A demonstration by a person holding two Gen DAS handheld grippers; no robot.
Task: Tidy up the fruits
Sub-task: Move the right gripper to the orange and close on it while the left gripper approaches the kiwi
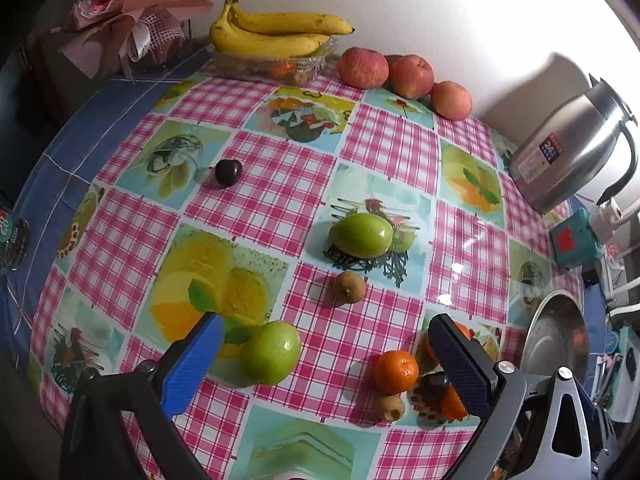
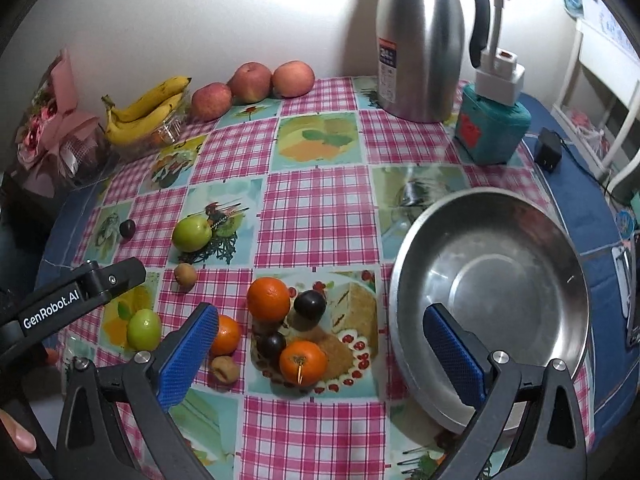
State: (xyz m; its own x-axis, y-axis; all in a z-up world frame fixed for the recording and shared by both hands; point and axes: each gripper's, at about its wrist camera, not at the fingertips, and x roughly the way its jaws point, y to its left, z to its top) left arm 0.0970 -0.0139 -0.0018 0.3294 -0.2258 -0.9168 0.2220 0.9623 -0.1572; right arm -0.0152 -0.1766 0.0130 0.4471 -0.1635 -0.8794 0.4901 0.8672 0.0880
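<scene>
The steel bowl (image 2: 490, 300) at the right side of the table has nothing in it, so I judge that the sorting has not really started. All the small fruits lie loose on the checked tablecloth (image 2: 316, 208): three oranges (image 2: 268, 299), close together with two dark plums (image 2: 309, 305), just beside the bowl; two green apples (image 1: 361, 235), one farther and one near the left gripper (image 1: 326, 364); two small brown fruits (image 1: 349, 288); and one more dark plum (image 1: 228, 173) alone toward the far left. At the wall, the bananas (image 1: 276, 30) rest on a clear tray, and three red apples (image 1: 363, 67) stand beside them. Both the left gripper and the right gripper (image 2: 320, 360) have their fingers spread wide and hold nothing. Probably every loose fruit must go into the bowl.
</scene>
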